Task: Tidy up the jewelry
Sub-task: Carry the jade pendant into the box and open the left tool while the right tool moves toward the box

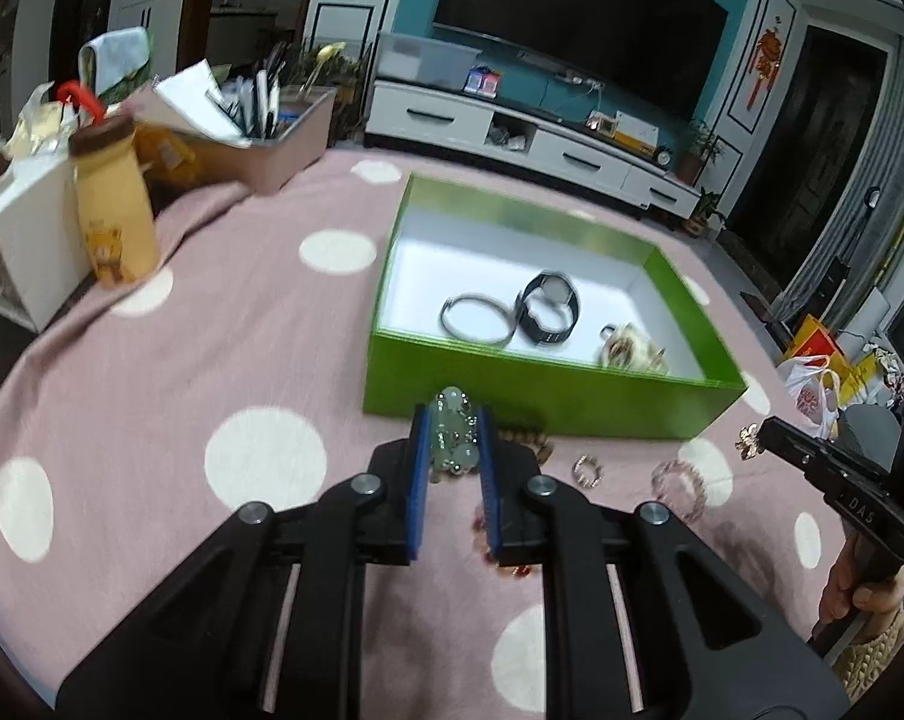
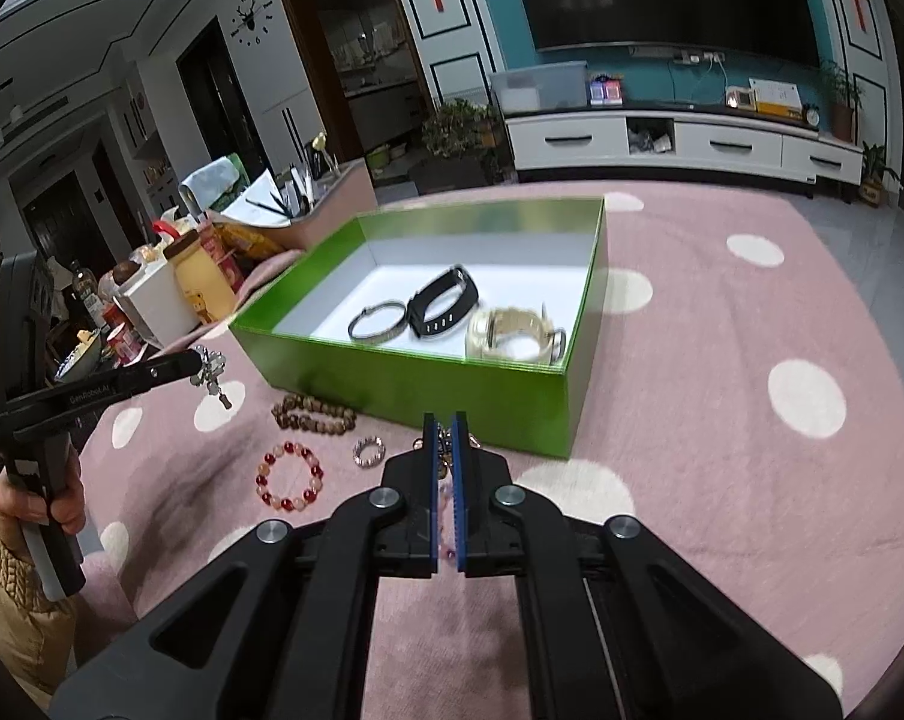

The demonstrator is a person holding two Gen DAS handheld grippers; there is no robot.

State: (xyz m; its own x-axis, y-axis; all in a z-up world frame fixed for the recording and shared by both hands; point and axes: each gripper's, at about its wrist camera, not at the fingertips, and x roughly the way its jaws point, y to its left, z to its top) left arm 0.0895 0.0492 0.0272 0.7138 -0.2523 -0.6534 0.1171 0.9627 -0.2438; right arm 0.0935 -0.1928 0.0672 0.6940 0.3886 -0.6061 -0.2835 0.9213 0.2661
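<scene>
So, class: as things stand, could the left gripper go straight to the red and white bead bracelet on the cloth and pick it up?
Probably not yet. The left gripper is shut on a pale green bead bracelet, so its jaws are occupied. The red and white bead bracelet itself lies uncovered on the cloth, in front of the green box.

left hand-held gripper (image 1: 452,420): clamped, raised | right hand-held gripper (image 2: 446,438): clamped, raised

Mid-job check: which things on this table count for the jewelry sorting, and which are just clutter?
Part of the job:
- green box
- silver bangle, black band, gold watch, all inside it
- pale green bead bracelet in the left gripper
- small chain piece in the right gripper
- wooden beads, red bead bracelet, small ring bracelet on the cloth

Clutter:
- yellow bottle
- pen tray
</scene>
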